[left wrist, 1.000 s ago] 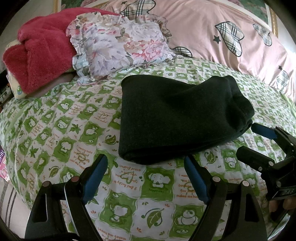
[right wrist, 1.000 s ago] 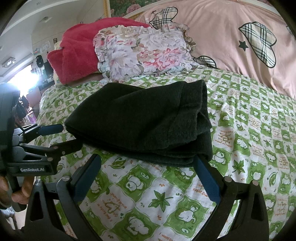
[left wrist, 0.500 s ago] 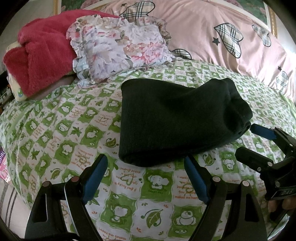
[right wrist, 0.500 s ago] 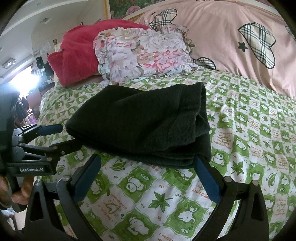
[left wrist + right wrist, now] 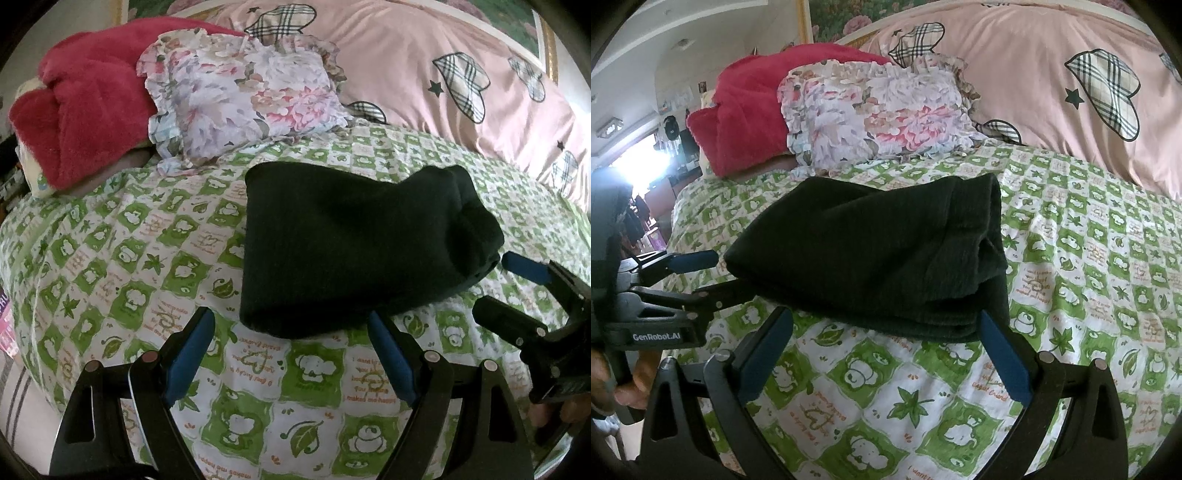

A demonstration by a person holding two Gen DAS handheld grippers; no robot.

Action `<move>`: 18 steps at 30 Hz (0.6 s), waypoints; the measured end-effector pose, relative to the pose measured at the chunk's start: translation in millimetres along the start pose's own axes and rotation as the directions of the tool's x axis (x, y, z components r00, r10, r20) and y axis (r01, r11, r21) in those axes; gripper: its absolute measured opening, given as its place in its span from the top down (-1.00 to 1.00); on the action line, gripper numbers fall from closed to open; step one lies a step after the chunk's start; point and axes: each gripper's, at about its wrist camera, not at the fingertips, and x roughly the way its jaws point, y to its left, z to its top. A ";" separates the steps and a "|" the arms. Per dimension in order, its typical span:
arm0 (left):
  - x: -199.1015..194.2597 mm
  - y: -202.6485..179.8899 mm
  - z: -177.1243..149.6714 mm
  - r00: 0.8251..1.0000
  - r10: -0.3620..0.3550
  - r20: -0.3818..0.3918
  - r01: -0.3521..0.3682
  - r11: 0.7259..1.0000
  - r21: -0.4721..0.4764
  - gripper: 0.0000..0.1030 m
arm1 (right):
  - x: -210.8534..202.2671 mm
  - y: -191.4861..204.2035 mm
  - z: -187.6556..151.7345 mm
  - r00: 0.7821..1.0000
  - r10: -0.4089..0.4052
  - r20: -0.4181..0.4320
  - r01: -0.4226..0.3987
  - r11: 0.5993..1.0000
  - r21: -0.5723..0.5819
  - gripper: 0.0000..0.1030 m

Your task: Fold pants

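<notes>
I get soft, even daylight on the bed (image 5: 110, 258); a window (image 5: 639, 162) blows out white at nine o'clock in my right view. Fisheye bending and dark vignette ring both frames.

Bed (image 5: 110, 258), green-checked sheet: folded dark pants (image 5: 351, 251), floral pillow (image 5: 240, 96), red blanket (image 5: 85, 110), pink duvet (image 5: 443, 74).

one folded black pants (image 5: 354, 251), one floral pillow (image 5: 243, 92), one red blanket (image 5: 85, 110), two tongs.
</notes>
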 end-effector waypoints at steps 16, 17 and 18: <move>0.6 1.0 20.5 1.000 -0.024 0.014 0.024 0.999 -0.043 -0.65 | -5.4 -10.9 8.3 0.999 -0.020 0.026 0.019 0.999 0.050 -0.93; 0.9 0.2 21.6 1.000 -0.023 0.016 0.023 0.999 -0.042 -0.65 | -5.7 -11.5 8.9 0.999 -0.020 0.026 0.019 0.998 0.051 -0.93; 0.6 -1.4 22.3 1.000 -0.019 0.020 0.020 0.999 -0.036 -0.65 | -6.0 -12.0 9.1 0.999 -0.020 0.028 0.019 0.998 0.053 -0.93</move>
